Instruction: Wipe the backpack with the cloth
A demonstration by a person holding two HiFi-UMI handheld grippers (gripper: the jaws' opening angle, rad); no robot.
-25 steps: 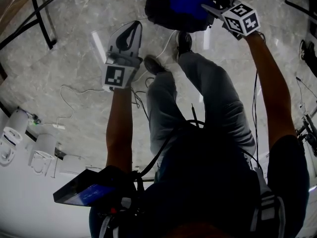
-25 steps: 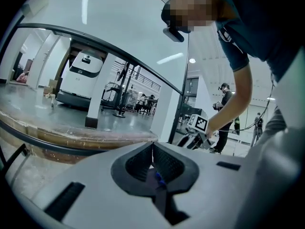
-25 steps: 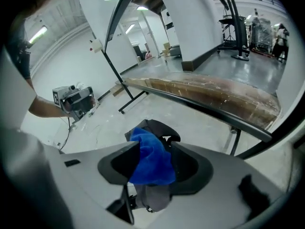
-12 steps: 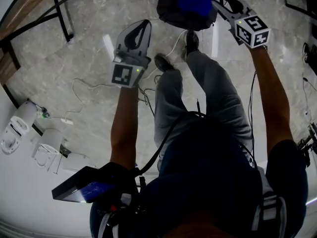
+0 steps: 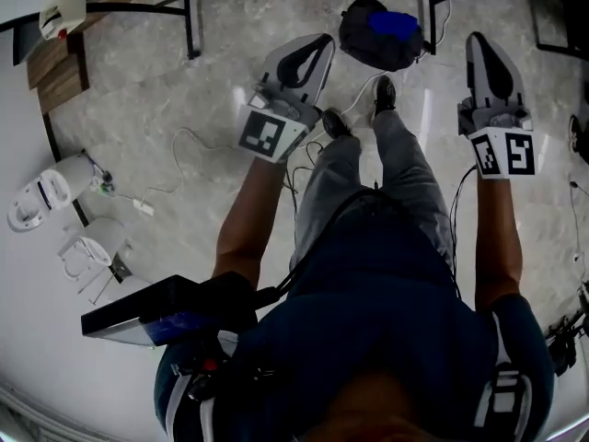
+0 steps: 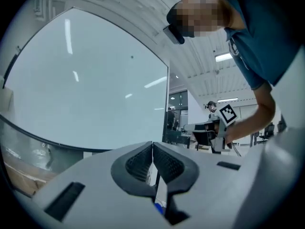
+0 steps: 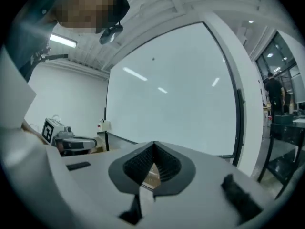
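The backpack (image 5: 373,40), dark and rounded, sits on the grey floor (image 5: 184,155). The blue cloth (image 5: 394,24) lies on top of it, toward its right side. Neither gripper touches the backpack or the cloth.

The left gripper (image 5: 316,52) hangs in the air to the left of the backpack and is clear of it. Its fingers are pressed together at the tips with nothing between them. The right gripper (image 5: 480,49) is up to the right of the backpack, also clear of it. Its jaws have just been closing and now meet at the tips, with nothing held. Both grippers point away from the person, about level, toward a large white board (image 6: 95,80) that fills much of each gripper view.

The person's shoes (image 5: 385,92) stand on the near side of the backpack, and the front one is close to it. A black table leg (image 5: 428,7) stands just beside the backpack on its right. Far to the left of the backpack, by the wall, some white devices (image 5: 41,201) rest on the floor
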